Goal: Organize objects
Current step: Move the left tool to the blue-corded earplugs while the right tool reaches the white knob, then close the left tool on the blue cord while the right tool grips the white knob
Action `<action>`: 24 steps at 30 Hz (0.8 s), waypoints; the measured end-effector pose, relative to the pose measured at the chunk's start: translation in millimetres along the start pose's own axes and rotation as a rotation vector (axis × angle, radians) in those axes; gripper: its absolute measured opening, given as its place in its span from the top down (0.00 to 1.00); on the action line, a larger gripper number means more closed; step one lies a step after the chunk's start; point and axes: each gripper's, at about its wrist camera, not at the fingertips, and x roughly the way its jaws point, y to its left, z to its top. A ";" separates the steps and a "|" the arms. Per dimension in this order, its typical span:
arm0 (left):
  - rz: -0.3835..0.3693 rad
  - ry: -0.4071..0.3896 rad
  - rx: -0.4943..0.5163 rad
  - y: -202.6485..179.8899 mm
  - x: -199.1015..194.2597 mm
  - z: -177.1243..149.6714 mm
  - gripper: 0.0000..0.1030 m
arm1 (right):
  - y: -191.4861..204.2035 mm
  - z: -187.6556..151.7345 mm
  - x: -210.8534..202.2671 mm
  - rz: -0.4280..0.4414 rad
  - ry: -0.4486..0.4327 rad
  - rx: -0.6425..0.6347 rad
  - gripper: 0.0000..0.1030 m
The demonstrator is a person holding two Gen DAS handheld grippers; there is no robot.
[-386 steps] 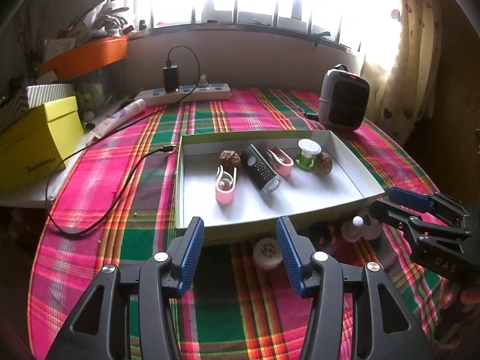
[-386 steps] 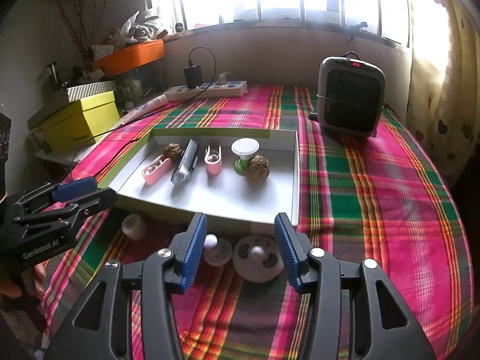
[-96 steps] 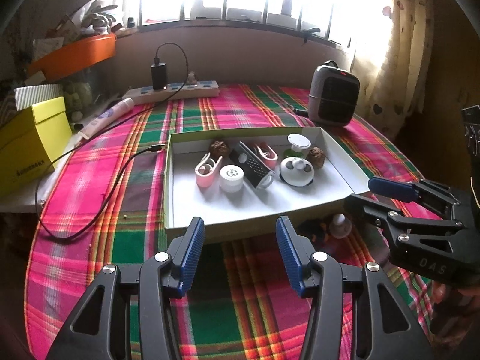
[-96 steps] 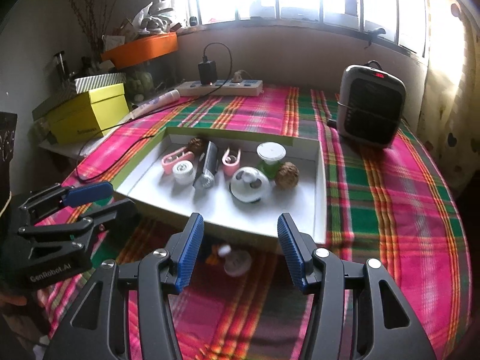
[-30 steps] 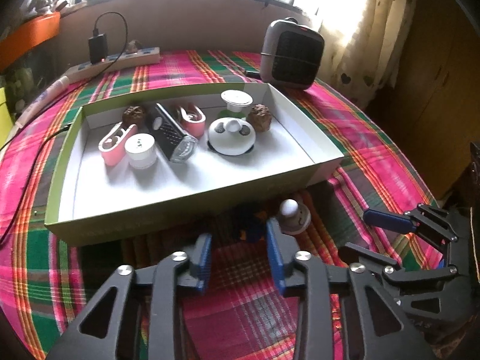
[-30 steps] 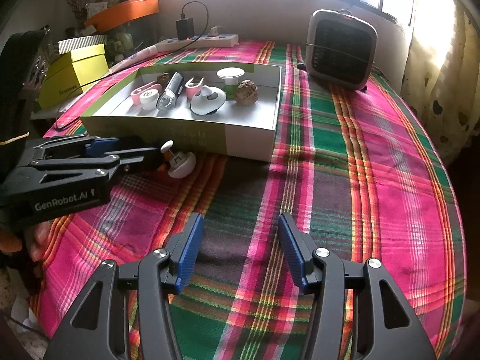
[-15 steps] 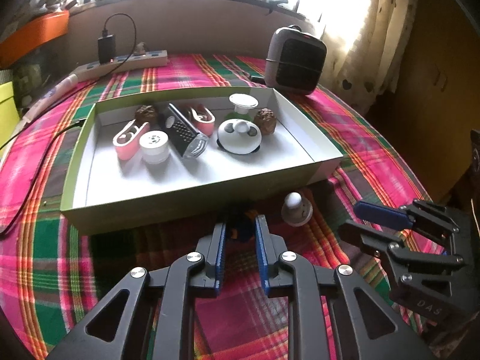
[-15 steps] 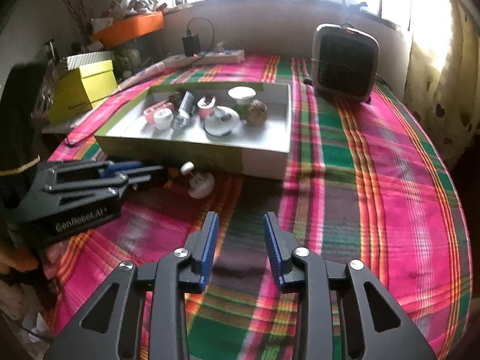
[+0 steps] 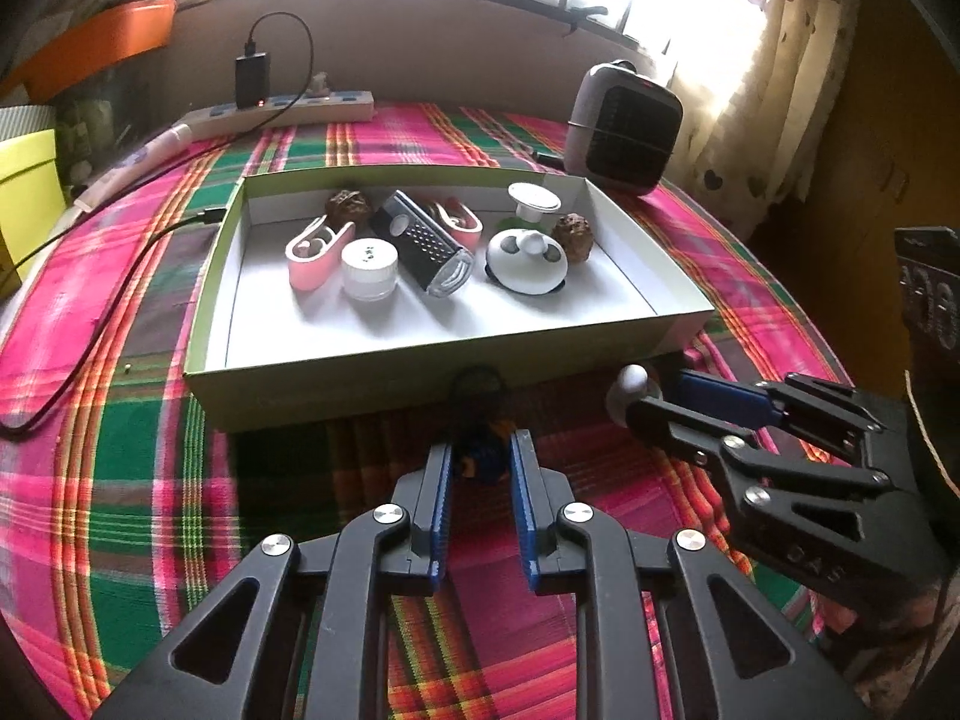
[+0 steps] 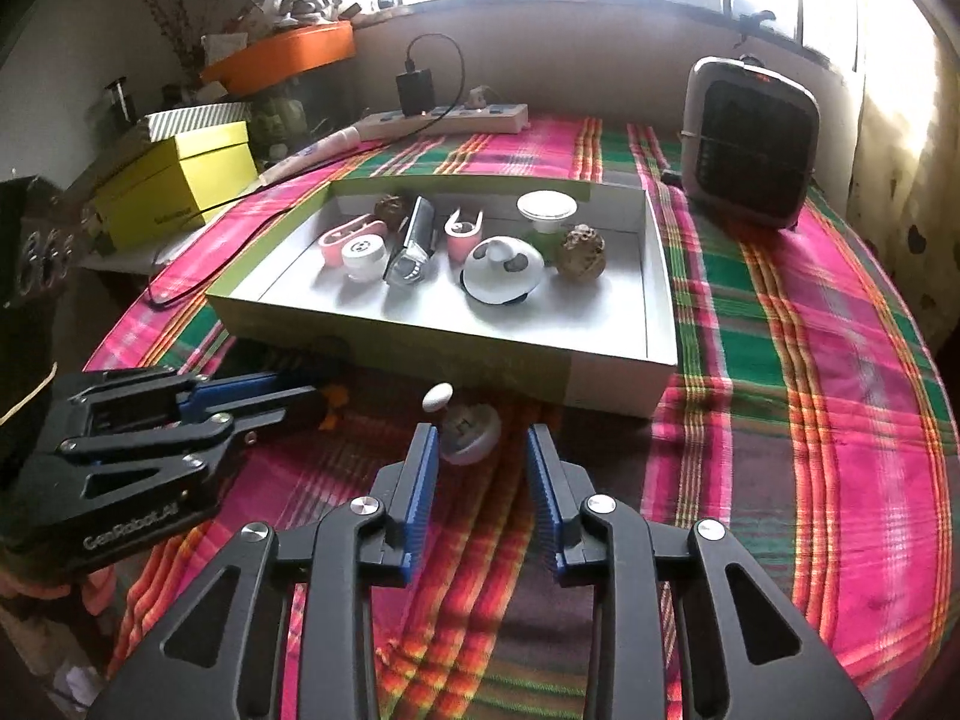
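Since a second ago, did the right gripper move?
Yes. The right gripper came toward the green box, now straddling the small white knob piece beside it.

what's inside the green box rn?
Green box holds two pink clips, a white jar, a black grater, a white disc, a spool and two walnuts. Anything under them is hidden.

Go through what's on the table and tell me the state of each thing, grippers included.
Left gripper: shut on the small dark toy, outside the box.
Right gripper: open around the white knobbed piece, not yet gripping.
Box: lidless, holding items.
White jar: upright, capped, in the box.
Charger: plugged into the power strip.
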 end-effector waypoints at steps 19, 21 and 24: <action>-0.018 0.021 0.004 -0.1 10.2 10.5 0.73 | 5.8 8.2 15.7 -0.020 0.043 -0.021 0.70; -0.018 0.019 0.003 -0.8 11.8 11.9 0.73 | 6.4 7.9 15.7 -0.023 0.043 -0.026 0.70; -0.016 0.016 0.011 -2.3 12.6 12.0 0.75 | 6.2 7.7 15.0 -0.019 0.043 -0.026 0.76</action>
